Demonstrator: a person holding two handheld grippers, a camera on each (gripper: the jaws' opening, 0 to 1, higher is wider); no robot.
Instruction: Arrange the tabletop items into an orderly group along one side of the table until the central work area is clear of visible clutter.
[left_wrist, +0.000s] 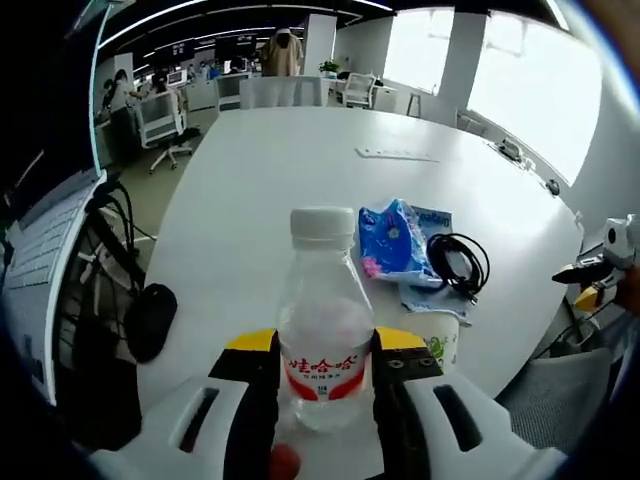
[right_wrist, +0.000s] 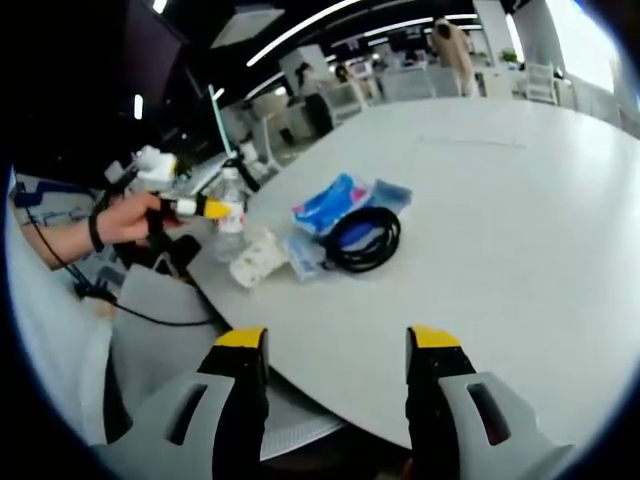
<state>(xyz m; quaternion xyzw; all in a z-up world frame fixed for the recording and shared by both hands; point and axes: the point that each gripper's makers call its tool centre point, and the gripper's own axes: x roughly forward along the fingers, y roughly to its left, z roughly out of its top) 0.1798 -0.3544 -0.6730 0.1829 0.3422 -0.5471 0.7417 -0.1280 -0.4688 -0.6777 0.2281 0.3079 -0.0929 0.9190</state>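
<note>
The left gripper (left_wrist: 325, 385) is clamped on the water bottle (left_wrist: 324, 330), which stands upright between its jaws, long axis vertical, over the near table (left_wrist: 280, 170) edge. The right gripper (right_wrist: 337, 352) is released and carries nothing, its jaws spread apart at that same edge. Just beyond the bottle lie a paper cup (left_wrist: 440, 338) on its side, then blue packets (left_wrist: 395, 238) with a coiled black cable (left_wrist: 460, 262) touching them. Judged from this, the bottle's place is beside that cluster, ahead and to the right of the left gripper; the right gripper faces the cluster directly.
</note>
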